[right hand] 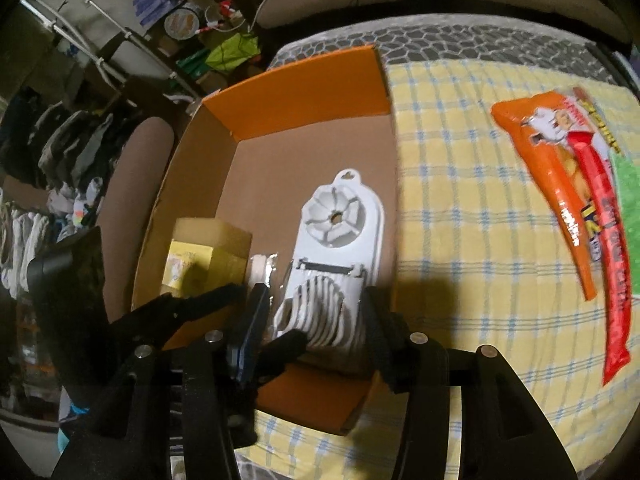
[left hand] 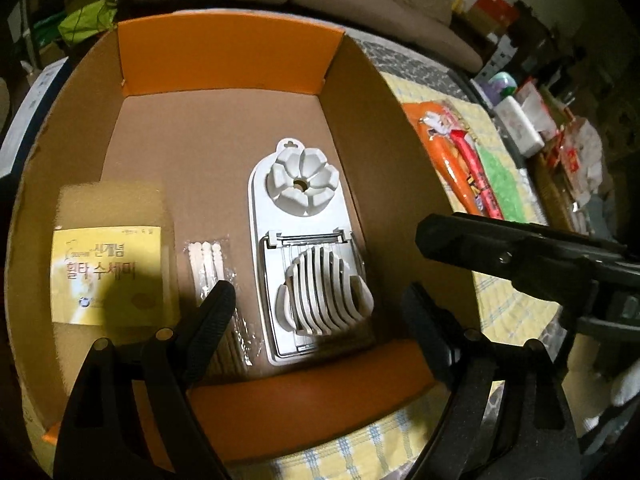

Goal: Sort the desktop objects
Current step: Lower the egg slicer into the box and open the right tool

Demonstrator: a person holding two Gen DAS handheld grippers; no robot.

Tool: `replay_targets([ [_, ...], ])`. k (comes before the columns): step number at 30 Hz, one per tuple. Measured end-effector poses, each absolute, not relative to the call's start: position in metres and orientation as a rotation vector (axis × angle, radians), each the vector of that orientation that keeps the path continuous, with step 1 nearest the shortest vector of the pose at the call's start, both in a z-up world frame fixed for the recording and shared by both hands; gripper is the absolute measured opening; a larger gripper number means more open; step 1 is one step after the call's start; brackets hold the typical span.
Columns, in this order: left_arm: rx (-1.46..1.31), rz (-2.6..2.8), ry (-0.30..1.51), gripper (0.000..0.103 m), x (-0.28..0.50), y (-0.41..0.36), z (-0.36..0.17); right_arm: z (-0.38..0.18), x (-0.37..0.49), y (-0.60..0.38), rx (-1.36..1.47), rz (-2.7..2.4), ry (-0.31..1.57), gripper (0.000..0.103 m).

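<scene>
The room was dim, and a warm light fell from above. Dark shadows lay just ahead of the jaws, on the yellow sponge pack point(left hand: 108, 272) and the checked cloth point(right hand: 460, 240). Both pictures bent round at the edges, with black corners. The right view looked a bit blurry.

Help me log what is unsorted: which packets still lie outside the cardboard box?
The orange snack bag, red packet and green packet lie on the checked cloth; everything else is boxed.
</scene>
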State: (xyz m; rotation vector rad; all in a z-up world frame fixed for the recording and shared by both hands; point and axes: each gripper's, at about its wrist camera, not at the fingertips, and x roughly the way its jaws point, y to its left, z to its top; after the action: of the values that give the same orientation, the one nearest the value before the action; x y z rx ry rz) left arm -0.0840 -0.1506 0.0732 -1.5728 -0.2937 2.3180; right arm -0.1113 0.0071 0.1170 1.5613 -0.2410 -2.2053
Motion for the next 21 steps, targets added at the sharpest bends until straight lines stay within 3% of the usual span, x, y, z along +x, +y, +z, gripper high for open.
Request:
replay_targets([
  [2,-1.557,2.334,-0.292,0.085,-0.081,-0.151,0.081,0.12,-0.109,0.008,1.553,-2.214,-0.236,0.051],
  [5,-1.53,2.393,-0.254,0.095,-0.075,-0.153,0.093,0.124,-0.105,0.009,1.535,-2.231,-0.226,0.056],
  [8,-1.488,2.448,-0.215,0.098,-0.066,-0.156,0.11,0.131,-0.097,0.009,1.493,-2.308,-0.159,0.075],
  [21,-1.434,2.536,-0.199,0.102,-0.03,-0.163,0.141,0.137,-0.055,0.021,1.435,-2.454,0.017,0.079],
])
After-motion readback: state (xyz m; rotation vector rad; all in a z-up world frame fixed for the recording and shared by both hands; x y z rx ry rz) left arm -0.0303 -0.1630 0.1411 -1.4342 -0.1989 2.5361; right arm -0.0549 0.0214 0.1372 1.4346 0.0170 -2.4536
